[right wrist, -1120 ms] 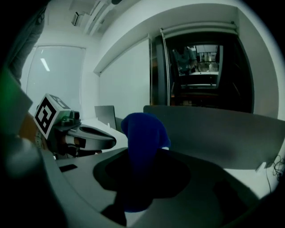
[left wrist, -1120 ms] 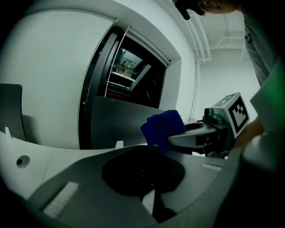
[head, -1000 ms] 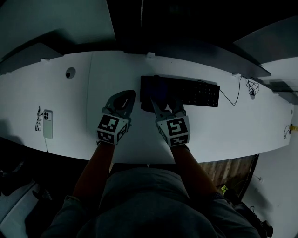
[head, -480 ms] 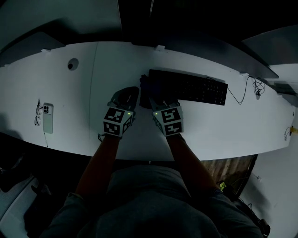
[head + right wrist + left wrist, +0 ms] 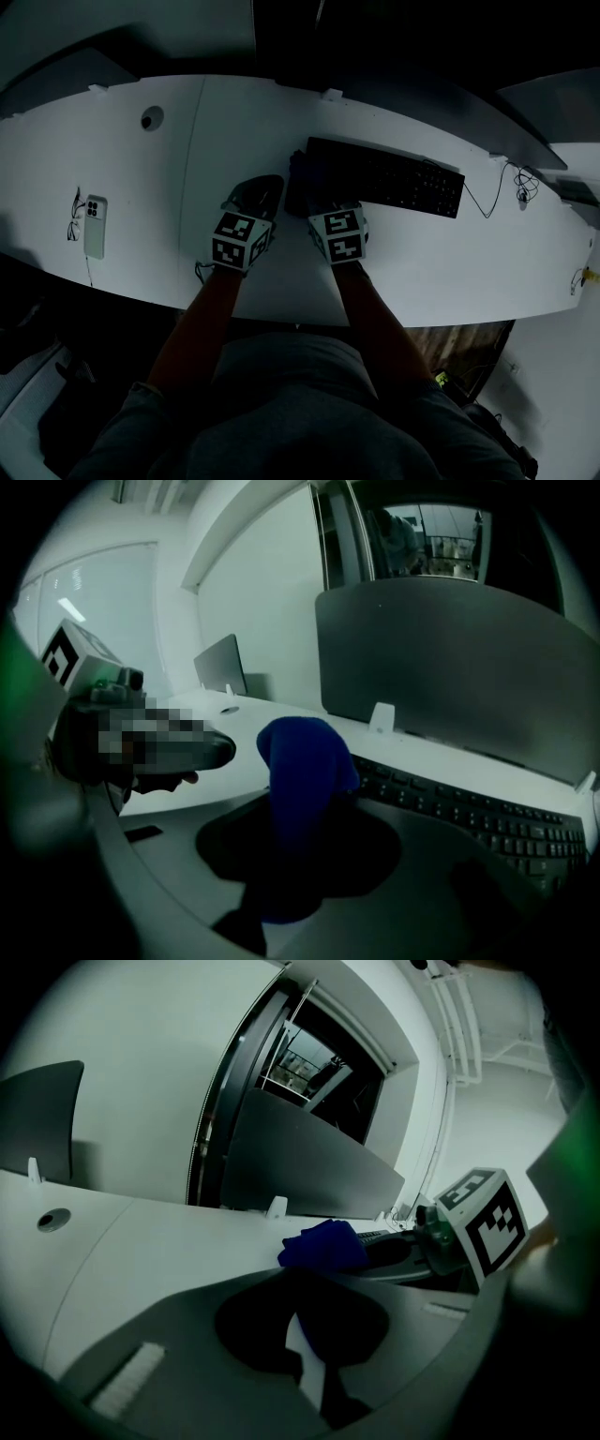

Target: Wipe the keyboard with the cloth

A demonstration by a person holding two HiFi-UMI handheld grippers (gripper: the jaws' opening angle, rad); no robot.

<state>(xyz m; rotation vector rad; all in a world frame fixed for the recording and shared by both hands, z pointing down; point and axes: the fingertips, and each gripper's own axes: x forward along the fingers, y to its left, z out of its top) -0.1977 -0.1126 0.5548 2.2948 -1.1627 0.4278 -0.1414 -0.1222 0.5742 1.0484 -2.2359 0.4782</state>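
Looking down at the white desk [image 5: 122, 178], we see both grippers side by side just in front of the left end of the black keyboard [image 5: 384, 180]. The right gripper [image 5: 325, 206] has its jaws clamped on the blue cloth [image 5: 302, 761], which bunches up out of them in a rounded fold right beside the leftmost keys. The head view is dim, so we cannot say whether the cloth actually presses on the keys or hangs just over them. The left gripper [image 5: 251, 201] sits on the bare desk just left of the keyboard, its jaws brought together with nothing between them (only a pale sliver of desk shows through the gap behind the tips). A phone [image 5: 94, 239] lies well off to the left, near the desk's front edge
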